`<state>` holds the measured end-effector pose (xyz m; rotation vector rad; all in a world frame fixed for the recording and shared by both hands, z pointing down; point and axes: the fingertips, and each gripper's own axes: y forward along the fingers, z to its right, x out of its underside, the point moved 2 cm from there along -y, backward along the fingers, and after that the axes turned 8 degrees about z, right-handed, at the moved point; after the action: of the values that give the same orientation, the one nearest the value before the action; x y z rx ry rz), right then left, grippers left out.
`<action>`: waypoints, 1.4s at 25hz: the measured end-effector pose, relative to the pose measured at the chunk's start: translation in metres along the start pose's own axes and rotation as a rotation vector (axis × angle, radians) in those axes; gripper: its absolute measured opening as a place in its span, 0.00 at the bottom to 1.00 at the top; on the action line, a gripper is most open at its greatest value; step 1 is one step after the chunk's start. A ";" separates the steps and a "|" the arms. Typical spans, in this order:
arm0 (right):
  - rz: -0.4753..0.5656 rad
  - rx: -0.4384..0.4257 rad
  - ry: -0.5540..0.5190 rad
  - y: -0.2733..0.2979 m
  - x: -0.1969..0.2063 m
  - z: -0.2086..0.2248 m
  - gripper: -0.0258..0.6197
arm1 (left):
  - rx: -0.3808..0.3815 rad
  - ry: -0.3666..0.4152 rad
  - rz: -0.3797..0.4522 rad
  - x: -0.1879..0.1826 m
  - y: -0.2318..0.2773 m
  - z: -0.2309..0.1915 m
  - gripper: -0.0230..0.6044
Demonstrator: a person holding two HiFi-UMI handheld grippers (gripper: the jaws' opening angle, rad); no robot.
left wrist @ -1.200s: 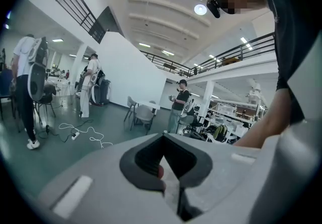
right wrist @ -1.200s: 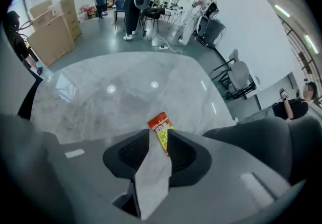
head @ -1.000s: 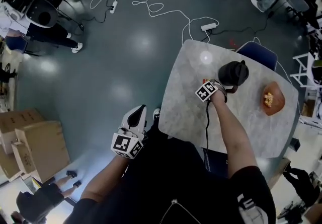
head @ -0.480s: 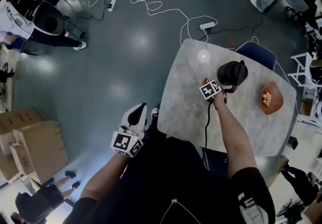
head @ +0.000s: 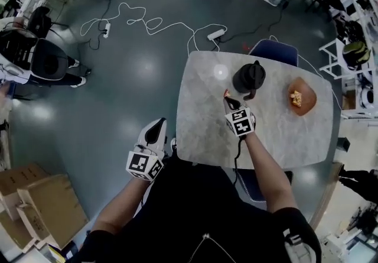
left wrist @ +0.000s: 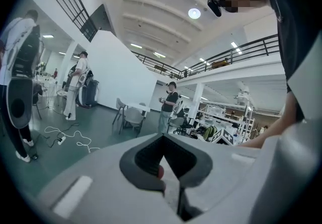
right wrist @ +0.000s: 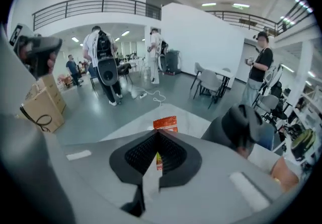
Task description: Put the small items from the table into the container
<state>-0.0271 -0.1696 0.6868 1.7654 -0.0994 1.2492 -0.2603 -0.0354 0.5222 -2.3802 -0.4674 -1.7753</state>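
Note:
My right gripper (head: pixel 230 102) hangs above the grey table (head: pixel 201 132), shut on a small orange-red packet (head: pixel 226 94). In the right gripper view the packet (right wrist: pixel 165 123) sticks out past the closed tips of that gripper (right wrist: pixel 160 135). The black lidded container (head: pixel 248 77) stands just right of the packet and shows as a dark shape (right wrist: pixel 241 125) in the right gripper view. My left gripper (head: pixel 156 133) is off the table to the left, over the floor. Its jaws (left wrist: pixel 163 140) are together with nothing gripped.
An orange bowl (head: pixel 301 96) with something yellow in it sits at the table's right side. A blue chair (head: pixel 271 52) stands behind the table, and cables (head: pixel 147 22) lie on the floor. Cardboard boxes (head: pixel 32 203) are at the lower left. People stand around the hall.
My right gripper has closed on the packet and lifted it up off the table beside the black container. The left gripper has shifted only slightly.

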 end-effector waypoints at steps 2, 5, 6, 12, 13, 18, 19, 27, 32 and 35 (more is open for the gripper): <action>0.095 0.027 0.012 -0.029 -0.029 -0.004 0.08 | 0.045 0.011 0.009 -0.007 0.009 0.009 0.04; 0.237 0.093 0.034 -0.082 -0.068 -0.003 0.08 | 0.135 0.022 0.028 -0.018 0.027 0.028 0.04; 0.287 0.116 0.053 -0.101 -0.077 -0.002 0.08 | 0.170 0.023 0.034 -0.021 0.034 0.036 0.04; 0.508 0.239 0.206 -0.200 -0.084 -0.017 0.08 | 0.358 0.019 0.041 -0.019 0.049 0.088 0.04; 0.523 0.259 0.223 -0.211 -0.078 -0.024 0.08 | 0.380 0.015 0.037 -0.016 0.048 0.094 0.04; 0.556 0.353 0.321 -0.244 -0.054 -0.040 0.08 | 0.478 0.018 0.014 -0.013 0.052 0.122 0.04; 0.560 0.365 0.330 -0.247 -0.052 -0.041 0.08 | 0.493 0.021 0.012 -0.012 0.054 0.126 0.04; 0.574 0.442 0.356 -0.266 -0.041 -0.045 0.08 | 0.585 0.026 -0.015 -0.005 0.058 0.148 0.04; 0.553 0.489 0.383 -0.277 -0.032 -0.044 0.08 | 0.613 0.009 -0.041 0.001 0.056 0.151 0.04; 0.550 0.521 0.394 -0.285 -0.024 -0.038 0.08 | 0.629 0.007 -0.062 0.010 0.062 0.158 0.04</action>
<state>0.0880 0.0058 0.4887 1.9490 -0.0317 2.1566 -0.0940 -0.0464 0.4896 -1.9277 -0.9420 -1.3783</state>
